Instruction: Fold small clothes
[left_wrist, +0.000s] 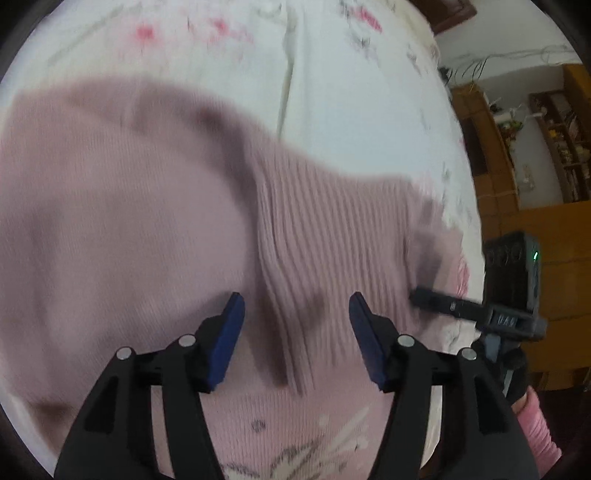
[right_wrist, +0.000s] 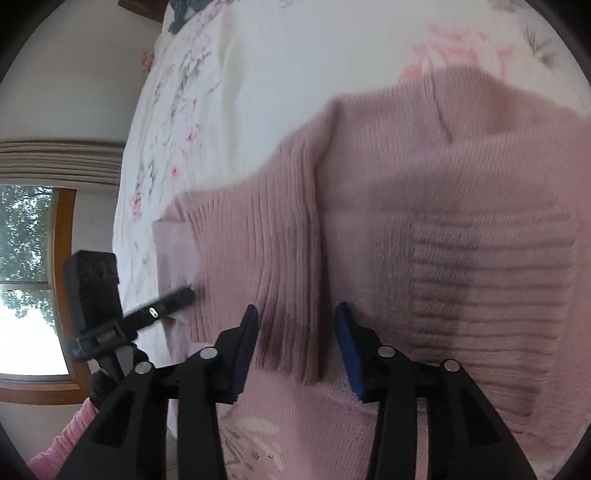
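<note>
Left wrist view shows the left gripper (left_wrist: 295, 339), jaws wide apart and holding nothing, over a pink sweater (left_wrist: 129, 229) filling the lower frame on a floral bedsheet (left_wrist: 351, 96). Right gripper (right_wrist: 295, 347) is likewise agape and empty; each should pinch one ribbed edge squarely. Motion blur obscures layers; hem cut off.

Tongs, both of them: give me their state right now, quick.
Left tongs: open, holding nothing, over the pink sweater.
Right tongs: open, holding nothing, over a ribbed fold of the same sweater.
</note>
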